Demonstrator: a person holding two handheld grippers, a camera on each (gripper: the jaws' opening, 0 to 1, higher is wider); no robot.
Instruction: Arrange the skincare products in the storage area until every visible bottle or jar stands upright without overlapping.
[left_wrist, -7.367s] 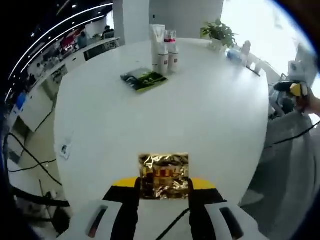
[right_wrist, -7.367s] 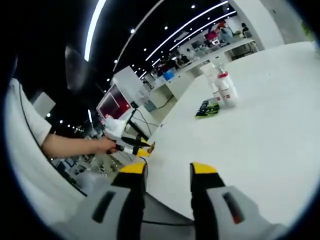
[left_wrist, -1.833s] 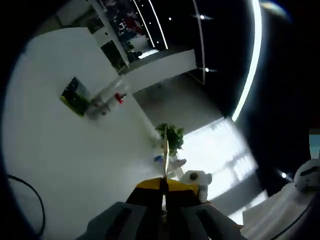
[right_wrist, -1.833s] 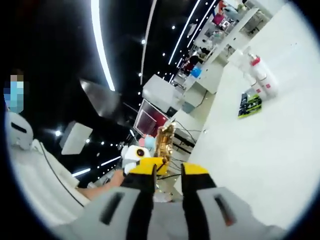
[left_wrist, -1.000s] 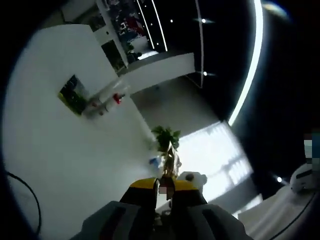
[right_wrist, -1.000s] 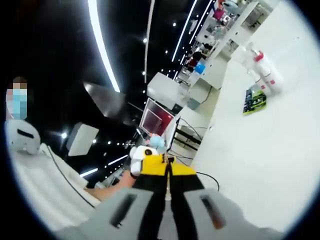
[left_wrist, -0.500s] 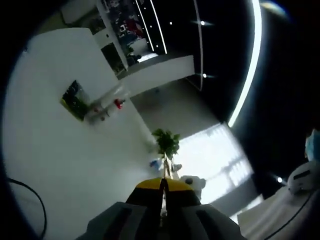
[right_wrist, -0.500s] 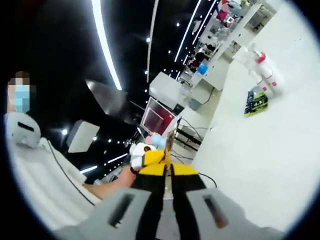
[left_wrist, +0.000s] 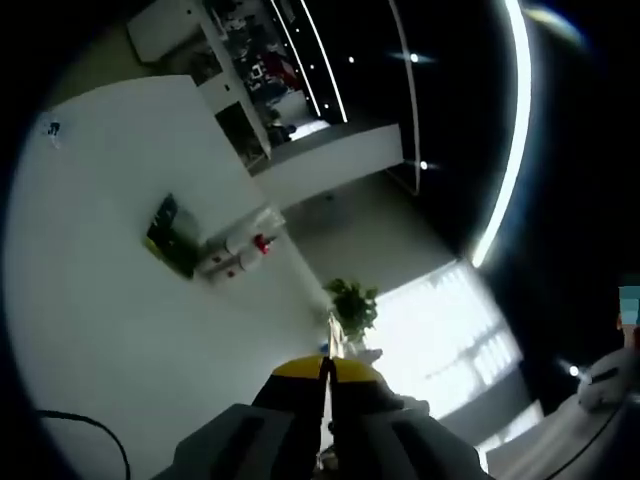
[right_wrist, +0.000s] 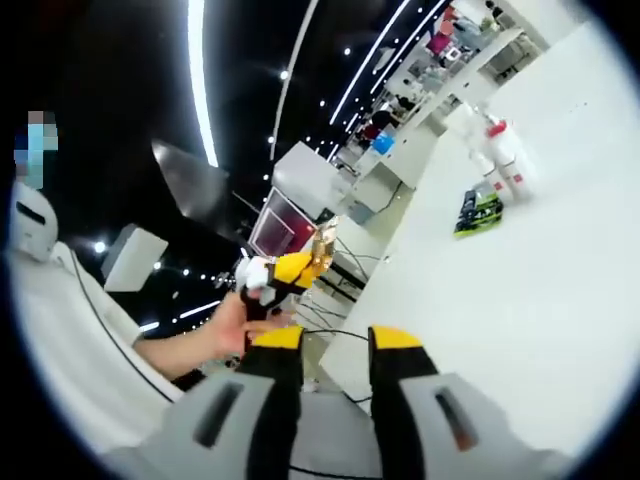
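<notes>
Up off the white surface (left_wrist: 110, 300), the left tongs (left_wrist: 326, 372) were pinched tight on a gold foil sachet (left_wrist: 330, 335), seen edge-on btwn the yellow tips. Same sachet (right_wrist: 322, 243) glinted in the right gripper view, gripped by those left tongs (right_wrist: 296, 266) w/ a hand (right_wrist: 238, 322) behind. Right tongs (right_wrist: 336, 340) stood apart, nothing btwn them. Far across the surface, the bottles (left_wrist: 238, 258) stood grouped together, one w/ a red cap, just beside a flat green packet (left_wrist: 172, 236). A potted plant (left_wrist: 352, 305) sat near the far edge.
</notes>
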